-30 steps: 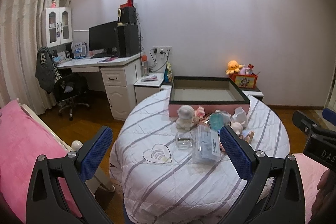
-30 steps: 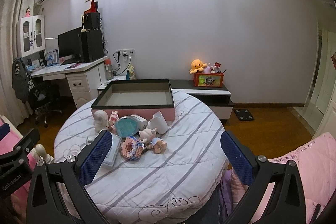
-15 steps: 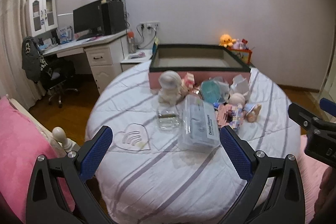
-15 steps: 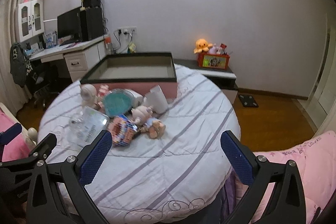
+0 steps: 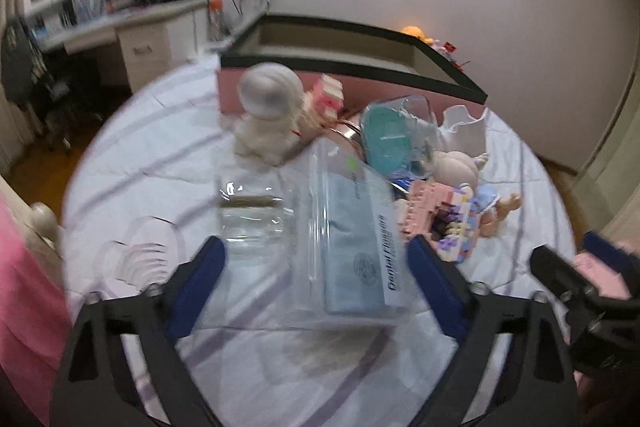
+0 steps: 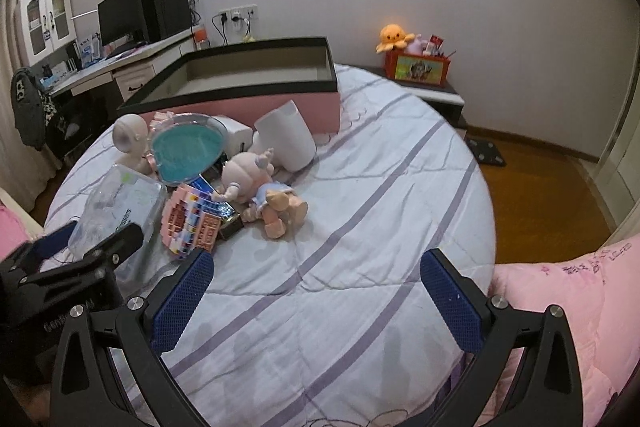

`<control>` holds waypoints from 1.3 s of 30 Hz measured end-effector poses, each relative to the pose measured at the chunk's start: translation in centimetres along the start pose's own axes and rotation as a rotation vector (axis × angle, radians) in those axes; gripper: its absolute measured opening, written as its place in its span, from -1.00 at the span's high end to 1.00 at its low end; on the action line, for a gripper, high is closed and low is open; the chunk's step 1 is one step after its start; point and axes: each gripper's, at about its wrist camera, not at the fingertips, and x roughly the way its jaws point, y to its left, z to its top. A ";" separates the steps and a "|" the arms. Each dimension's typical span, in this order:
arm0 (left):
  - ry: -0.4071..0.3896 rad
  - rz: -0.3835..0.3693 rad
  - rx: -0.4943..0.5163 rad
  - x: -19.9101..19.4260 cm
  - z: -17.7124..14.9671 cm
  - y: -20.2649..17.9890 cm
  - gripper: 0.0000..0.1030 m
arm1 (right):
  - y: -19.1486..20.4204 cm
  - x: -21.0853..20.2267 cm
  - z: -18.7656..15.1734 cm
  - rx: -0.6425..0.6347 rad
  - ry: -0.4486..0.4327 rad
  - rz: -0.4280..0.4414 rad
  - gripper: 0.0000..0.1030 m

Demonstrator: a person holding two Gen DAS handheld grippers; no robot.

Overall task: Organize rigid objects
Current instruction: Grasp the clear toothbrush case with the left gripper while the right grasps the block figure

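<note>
Hovering low over the round bed, the left gripper has both blue-padded fingers spread wide with nothing between the pads; the clear plastic floss box lies on the quilt between and just beyond the fingertips, not touched. The right gripper is likewise spread and holds nothing, over bare striped quilt.

Nearest items, left wrist view only: one clear heart-shaped piece and one small clear jar, both blurred. Neither can be made out in the right wrist view, where the left gripper body blocks that corner.

Middle cluster, one of each: a pink block model, a baby doll lying on its side, a unicorn-horned doll, a teal heart-shaped case with clear lid, a white astronaut figure standing upright, a white cup tipped over. A small white box behind the teal case is partly hidden. A small pink item beside the astronaut figure is too blurred to identify.

Farthest on the bed: one pink storage box with black rim, open on top. Its interior floor is hidden in both views.

The left wrist view is motion-blurred; the right wrist view is sharp.
</note>
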 end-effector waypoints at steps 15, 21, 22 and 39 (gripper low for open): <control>0.096 0.049 0.016 1.3 0.7 -1.6 0.34 | 0.4 2.9 1.6 -0.035 0.084 0.179 -1.00; 0.105 0.069 -0.003 2.0 1.7 -0.5 0.13 | 1.8 3.7 2.2 -0.069 0.118 0.223 -1.00; 0.103 0.057 0.002 2.1 1.9 -0.4 0.18 | 2.1 3.8 2.3 -0.062 0.119 0.227 -0.99; 0.084 -0.090 0.073 0.4 2.0 3.9 0.38 | 5.5 6.5 2.4 0.104 0.187 0.242 -0.14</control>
